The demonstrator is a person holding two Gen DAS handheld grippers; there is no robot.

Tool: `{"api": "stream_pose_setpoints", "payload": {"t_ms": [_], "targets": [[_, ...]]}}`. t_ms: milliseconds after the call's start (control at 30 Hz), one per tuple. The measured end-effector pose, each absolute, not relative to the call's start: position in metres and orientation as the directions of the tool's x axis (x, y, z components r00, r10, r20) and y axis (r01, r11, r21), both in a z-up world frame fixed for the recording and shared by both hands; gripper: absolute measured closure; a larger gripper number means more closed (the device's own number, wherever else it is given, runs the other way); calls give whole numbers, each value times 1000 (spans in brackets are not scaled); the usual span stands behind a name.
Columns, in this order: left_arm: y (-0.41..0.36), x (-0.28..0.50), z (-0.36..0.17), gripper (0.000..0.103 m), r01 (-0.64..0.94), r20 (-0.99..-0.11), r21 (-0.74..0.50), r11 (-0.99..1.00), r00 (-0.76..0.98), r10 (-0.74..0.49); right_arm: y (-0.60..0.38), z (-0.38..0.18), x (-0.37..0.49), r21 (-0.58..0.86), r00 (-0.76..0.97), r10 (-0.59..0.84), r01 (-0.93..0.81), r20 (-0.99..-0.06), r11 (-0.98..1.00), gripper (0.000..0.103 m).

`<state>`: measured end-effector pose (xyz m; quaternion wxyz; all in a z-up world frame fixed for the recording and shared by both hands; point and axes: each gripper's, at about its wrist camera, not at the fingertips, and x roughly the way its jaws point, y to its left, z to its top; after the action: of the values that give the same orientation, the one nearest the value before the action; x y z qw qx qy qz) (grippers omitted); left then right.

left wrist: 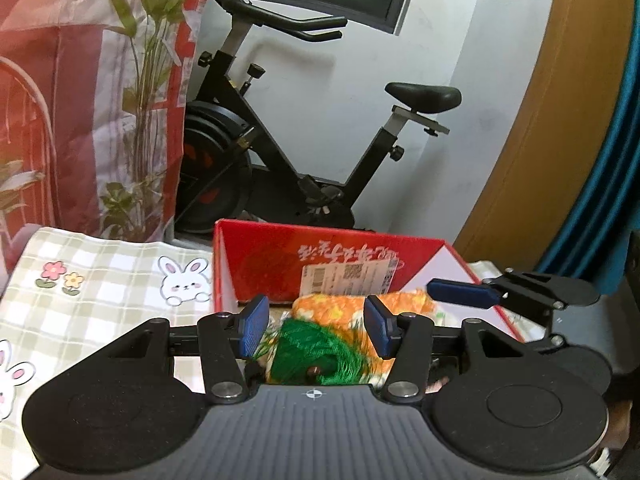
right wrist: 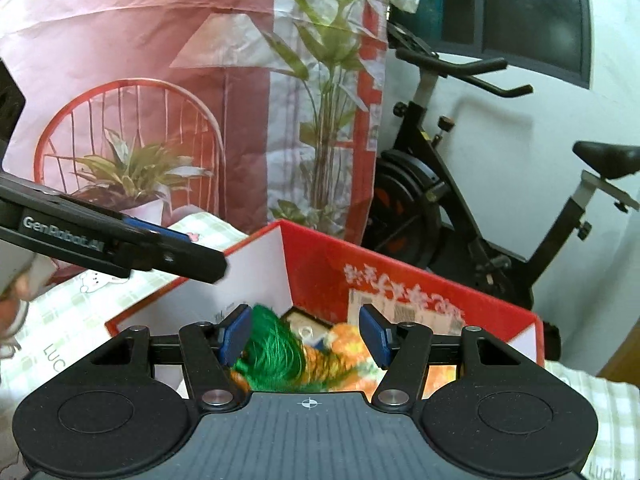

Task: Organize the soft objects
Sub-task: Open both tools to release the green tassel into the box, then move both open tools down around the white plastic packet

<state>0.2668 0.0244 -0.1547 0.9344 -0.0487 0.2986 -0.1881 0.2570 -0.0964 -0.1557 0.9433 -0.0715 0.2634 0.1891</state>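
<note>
A red cardboard box [left wrist: 256, 256] [right wrist: 320, 264] stands open on the table. Inside lie a green yarn tassel [left wrist: 316, 348] [right wrist: 276, 352] and an orange flowered soft cloth [left wrist: 352, 306] [right wrist: 352, 344]. My left gripper [left wrist: 316, 330] is open above the box, its blue pads either side of the tassel without touching it. My right gripper [right wrist: 306, 334] is open over the same box, the tassel close to its left pad. The right gripper [left wrist: 504, 294] shows at the box's right edge in the left wrist view; the left gripper [right wrist: 120, 240] shows at the box's left wall in the right wrist view.
A checked tablecloth with rabbits [left wrist: 100, 280] [right wrist: 80, 312] covers the table. A black exercise bike [left wrist: 304, 136] [right wrist: 460, 208] stands behind the box by the white wall. A red printed backdrop with plants [left wrist: 80, 100] [right wrist: 180, 100] hangs at the left. A wooden door [left wrist: 560, 140] stands at the right.
</note>
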Motion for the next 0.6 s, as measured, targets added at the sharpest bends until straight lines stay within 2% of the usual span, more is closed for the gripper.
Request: {"api": "stream_pose_setpoints", "payload": {"t_ms": [300,600], "targets": [[28,222,-162,48,332,-577,-161,929,733,-362,-114,-156,206,8,802,337,-384,-494,923,47],[24,182,-186,48,355,-607,-194,915,689,-396,-125,-161,148,50,816,364,-383,-449,922,47]]}}
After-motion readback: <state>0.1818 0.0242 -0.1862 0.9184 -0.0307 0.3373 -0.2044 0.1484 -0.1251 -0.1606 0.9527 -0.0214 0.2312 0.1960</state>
